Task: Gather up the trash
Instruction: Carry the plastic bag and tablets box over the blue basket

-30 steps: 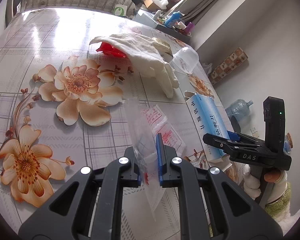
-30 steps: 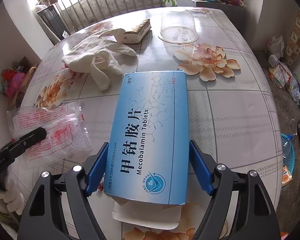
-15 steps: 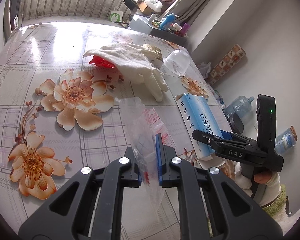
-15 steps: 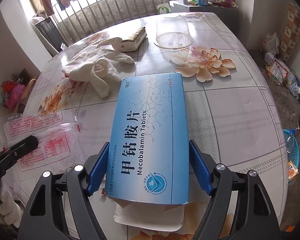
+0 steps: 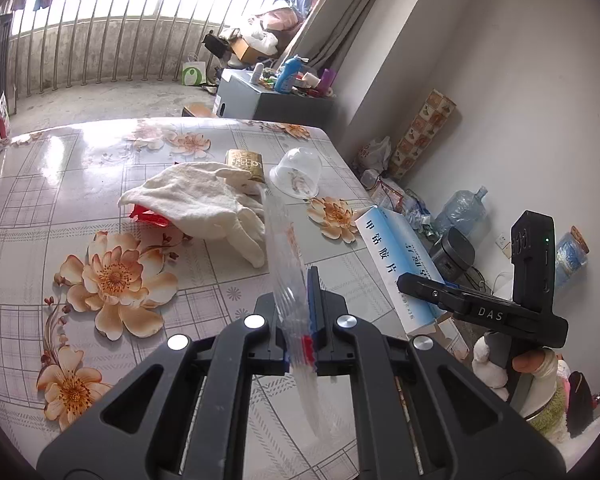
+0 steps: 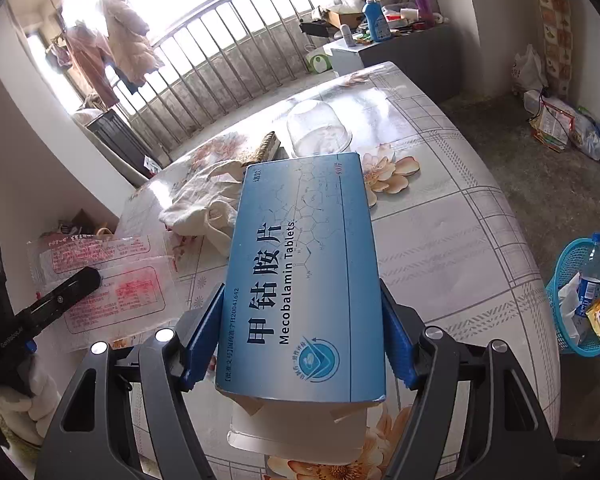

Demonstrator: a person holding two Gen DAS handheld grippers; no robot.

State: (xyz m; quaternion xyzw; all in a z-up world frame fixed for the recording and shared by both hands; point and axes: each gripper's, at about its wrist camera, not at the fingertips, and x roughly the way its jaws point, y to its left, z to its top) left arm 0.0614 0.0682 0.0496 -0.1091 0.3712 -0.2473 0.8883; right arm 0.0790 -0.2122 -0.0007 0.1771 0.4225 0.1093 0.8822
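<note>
Left tool (image 5: 298,320), black with blue pads, is pressed together on a thin clear plastic wrapper (image 5: 286,256) with red print; the crinkled film stands edge-on between the pads, its long axis running from 6 toward 12 o'clock, its limp lower end hanging below the pinch.

Right tool (image 6: 302,340) grips a flat blue-and-white cardboard tablet box (image 6: 302,276) across its width, blue pads on both long edges, the jaws closing further. The box is held clear of the tabletop and tilted, its long axis along the tool toward 12 o'clock, printed face up. Its near end is open, with white flaps hanging at 6 o'clock. In the left wrist view the same box (image 5: 396,260) sits at 3 o'clock, with the person's hand (image 5: 536,360) below it.

Beyond, the glossy tabletop (image 5: 60,184) carries a grid and orange flower print. At 11 o'clock in the left view lies a soft cream knit glove (image 5: 204,200), rumpled, over a crumpled red wrapper (image 5: 150,216). Farther, toward 12 o'clock, lie a small gold-faced box (image 5: 246,160) and a clear domed plastic cup (image 5: 298,170), mouth down. On the floor at 3 o'clock in the right view stands a blue mesh plastic basket (image 6: 572,272) with a bottle and packets inside.
</note>
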